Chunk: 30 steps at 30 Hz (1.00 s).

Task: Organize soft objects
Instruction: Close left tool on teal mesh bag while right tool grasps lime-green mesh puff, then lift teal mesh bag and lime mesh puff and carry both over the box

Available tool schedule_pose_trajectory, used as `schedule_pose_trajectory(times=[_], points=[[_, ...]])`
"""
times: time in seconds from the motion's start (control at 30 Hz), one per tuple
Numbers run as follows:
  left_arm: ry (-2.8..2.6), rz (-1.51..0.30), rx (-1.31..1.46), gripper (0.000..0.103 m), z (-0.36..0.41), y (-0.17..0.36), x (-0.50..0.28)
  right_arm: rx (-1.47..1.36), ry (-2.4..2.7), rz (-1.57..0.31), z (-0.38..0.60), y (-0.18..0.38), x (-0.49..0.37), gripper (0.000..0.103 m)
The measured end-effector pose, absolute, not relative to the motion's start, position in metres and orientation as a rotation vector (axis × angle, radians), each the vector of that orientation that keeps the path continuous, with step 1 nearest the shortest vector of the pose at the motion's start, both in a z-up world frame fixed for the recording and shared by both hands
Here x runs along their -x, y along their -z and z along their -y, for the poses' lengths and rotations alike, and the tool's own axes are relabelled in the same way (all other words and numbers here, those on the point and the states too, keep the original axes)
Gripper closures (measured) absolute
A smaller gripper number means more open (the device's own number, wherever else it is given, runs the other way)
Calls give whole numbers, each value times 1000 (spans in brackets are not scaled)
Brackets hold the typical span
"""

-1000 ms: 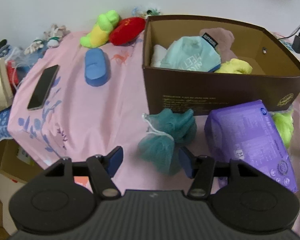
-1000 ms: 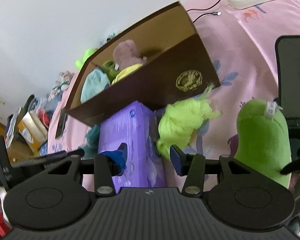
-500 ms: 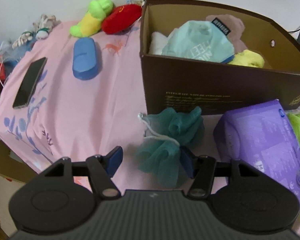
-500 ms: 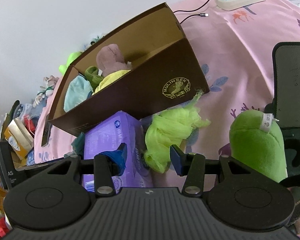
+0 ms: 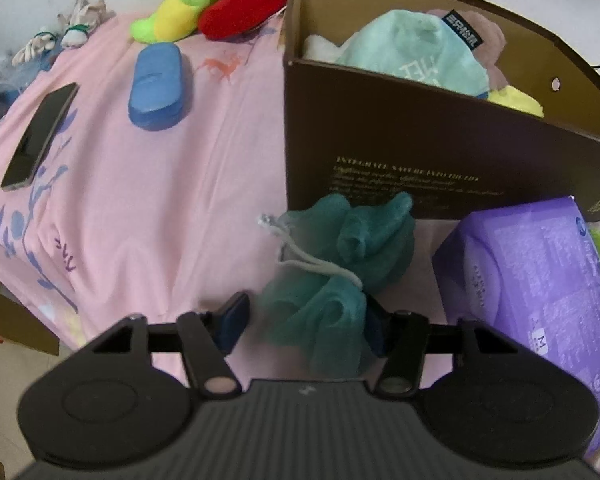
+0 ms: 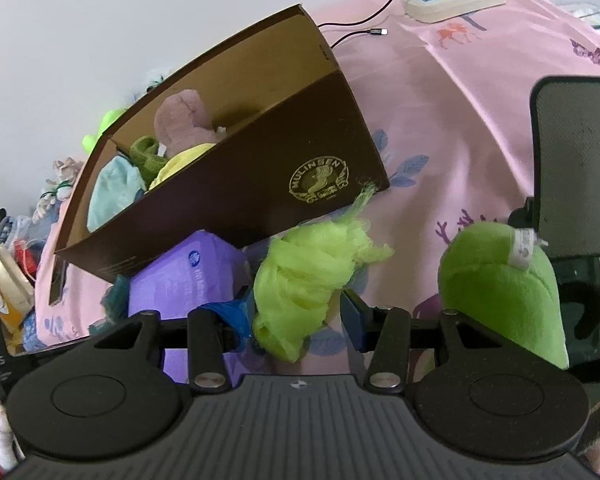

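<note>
- Left wrist view: the left gripper [image 5: 302,320] points down at a teal mesh sponge [image 5: 340,268] lying on the pink sheet [image 5: 140,200] just in front of the brown cardboard box [image 5: 420,140].
- Its fingers [image 5: 232,320] are closing around the sponge's near lobe; the right one touches the mesh, while the left one stands apart from it, so nothing is clamped.
- A white cord loop lies across the sponge's top.
- A purple packet [image 5: 540,280] lies just right of the sponge, and the box holds a pale teal cloth [image 5: 412,52], a mauve plush and something yellow.
- Further back on the sheet are a blue case [image 5: 158,86], a phone [image 5: 40,136], a green-yellow plush [image 5: 176,12] and a red plush [image 5: 244,8].
- Right wrist view: the right gripper [image 6: 298,314] has a lime-green mesh sponge [image 6: 312,276] between its fingers [image 6: 354,312]; the left one touches it, the right one shows a gap, so I cannot tell whether it is gripped.
- This sponge sits on the sheet against the box's corner [image 6: 260,184], with the purple packet [image 6: 188,280] to its left and a green plush [image 6: 500,288] well to its right.
</note>
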<state>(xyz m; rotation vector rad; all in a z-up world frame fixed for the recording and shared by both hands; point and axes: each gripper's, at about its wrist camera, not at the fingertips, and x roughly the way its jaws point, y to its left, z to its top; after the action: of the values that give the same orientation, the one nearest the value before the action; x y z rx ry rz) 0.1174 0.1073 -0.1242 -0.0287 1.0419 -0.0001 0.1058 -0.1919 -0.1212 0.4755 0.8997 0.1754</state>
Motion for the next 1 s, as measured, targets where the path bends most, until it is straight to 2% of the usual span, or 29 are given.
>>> schedule_pose_trajectory(times=[0.2,0.33,0.5,0.83,1.0], points=[[3,-1031,10,49,-104,125,-122,-424,-155,-886,182,126,-121,72],[1,-1019,2,45,-103,125,-123,-419,-160,-864,177,129,-128,68],[1,-1010,14,45,-104,126,-125,-443,-157,-873,178,133,-133,66],[21,-995,0,76,-97,124,-124,-535,-169,-929,177,149,-138,65],[35,-997,49,80,-103,122,-121,-516,-201,-913,180,153,-134,72]])
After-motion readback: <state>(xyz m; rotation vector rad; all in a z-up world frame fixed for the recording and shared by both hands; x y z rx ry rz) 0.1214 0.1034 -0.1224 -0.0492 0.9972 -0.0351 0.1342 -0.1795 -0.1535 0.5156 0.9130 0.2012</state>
